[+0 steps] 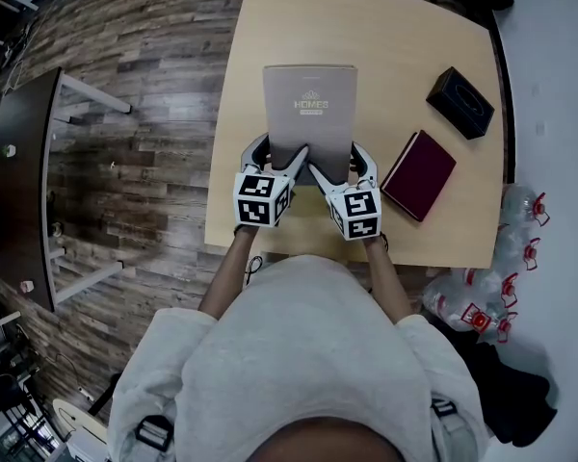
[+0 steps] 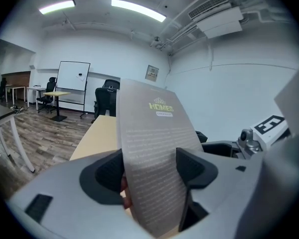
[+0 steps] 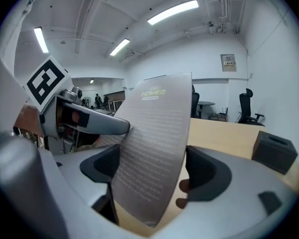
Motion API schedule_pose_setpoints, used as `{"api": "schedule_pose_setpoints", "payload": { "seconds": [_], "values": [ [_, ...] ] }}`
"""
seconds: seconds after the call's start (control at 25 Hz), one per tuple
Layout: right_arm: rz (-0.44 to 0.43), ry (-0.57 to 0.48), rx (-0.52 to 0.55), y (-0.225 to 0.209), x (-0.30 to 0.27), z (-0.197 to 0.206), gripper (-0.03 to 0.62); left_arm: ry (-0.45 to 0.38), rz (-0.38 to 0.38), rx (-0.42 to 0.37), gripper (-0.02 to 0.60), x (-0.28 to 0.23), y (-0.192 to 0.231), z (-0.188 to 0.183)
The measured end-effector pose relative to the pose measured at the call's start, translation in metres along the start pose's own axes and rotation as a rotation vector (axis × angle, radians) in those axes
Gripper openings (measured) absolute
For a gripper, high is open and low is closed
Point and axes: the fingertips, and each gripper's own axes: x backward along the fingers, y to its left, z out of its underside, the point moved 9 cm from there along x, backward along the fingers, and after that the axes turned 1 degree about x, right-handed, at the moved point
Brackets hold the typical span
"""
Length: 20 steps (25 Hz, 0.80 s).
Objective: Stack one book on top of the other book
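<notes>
- the left gripper (image 1: pixel 277 158) has its jaws closed onto the near edge of the grey book (image 1: pixel 309 114). in the left gripper view the book (image 2: pixel 157 153) stands between the two dark pads (image 2: pixel 192 166).
- the right gripper (image 1: pixel 343 166) grips the same near edge just beside the left one. in the right gripper view its jaws are clamped with the cover (image 3: pixel 152 148) between them.
- the grey book is over the middle of the light wooden table (image 1: pixel 260 46). its printed cover faces up, its title is toward the far side, and its far end is tilted up off the tabletop.
- the maroon book (image 1: pixel 419 174) lies flat on the table to the right of the grippers, near the front edge and apart from the grey book.
- a black box (image 1: pixel 459 102) sits on the table beyond the maroon book, close to the right edge.
- the floor (image 1: pixel 144 85) to the left of the table is wood plank, and a dark table (image 1: pixel 24 162) with pale legs stands there.
- clear plastic bottles (image 1: pixel 506 258) with red labels lie on the pale floor at the right.
- the room has white walls, strip lights (image 2: pixel 138 10) on the ceiling, a whiteboard (image 2: pixel 73 78) on a stand and black office chairs (image 3: pixel 248 106).
</notes>
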Motion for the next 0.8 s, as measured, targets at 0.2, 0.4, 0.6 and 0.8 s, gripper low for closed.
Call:
{"api": "schedule_pose_setpoints", "payload": {
  "seconds": [0.2, 0.4, 0.6, 0.8],
  "values": [
    [0.023, -0.072, 0.049, 0.005, 0.017, -0.02, 0.416, -0.066, 0.011, -0.025, 0.331, 0.017, -0.009, -0.019],
    [0.044, -0.113, 0.078, 0.004, 0.025, -0.036, 0.413, -0.103, 0.021, -0.039, 0.331, 0.023, -0.014, -0.034],
    [0.074, -0.127, 0.075, 0.0, 0.031, -0.039, 0.413, -0.111, 0.038, -0.059, 0.33, 0.02, -0.021, -0.042],
    [0.129, -0.137, 0.06, -0.008, 0.045, -0.04, 0.413, -0.108, 0.081, -0.079, 0.328, 0.013, -0.034, -0.048]
  ]
}}
